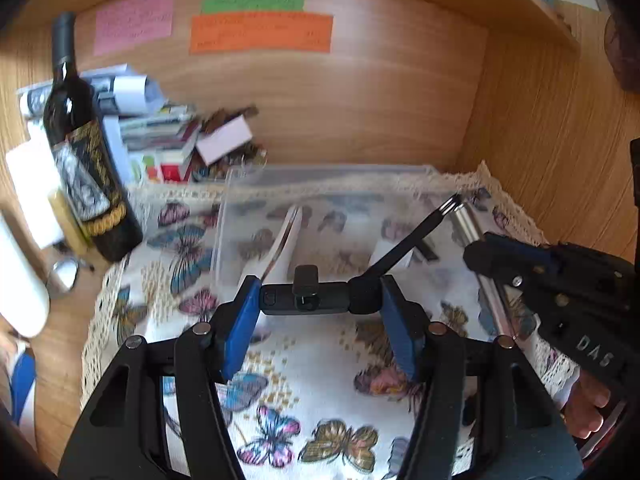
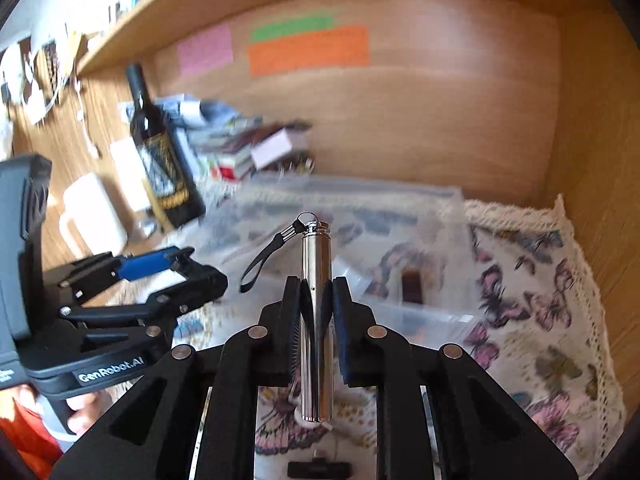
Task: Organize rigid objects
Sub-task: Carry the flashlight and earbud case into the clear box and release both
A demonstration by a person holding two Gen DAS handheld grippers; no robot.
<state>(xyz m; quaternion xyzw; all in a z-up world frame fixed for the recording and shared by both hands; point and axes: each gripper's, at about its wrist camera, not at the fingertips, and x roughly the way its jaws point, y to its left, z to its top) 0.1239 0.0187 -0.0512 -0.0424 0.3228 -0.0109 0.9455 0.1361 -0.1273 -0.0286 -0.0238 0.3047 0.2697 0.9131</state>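
From the left wrist, the left tool grips a small black device crosswise between its blue pads, held over the butterfly cloth on the tabletop. Just ahead stands a clear plastic bin holding a knife-like blade and a white piece.

From the right wrist, the right tool is clamped on a chrome cylinder with a black strap, above the bin, where a dark brown item lies. A wine bottle stands left of it.
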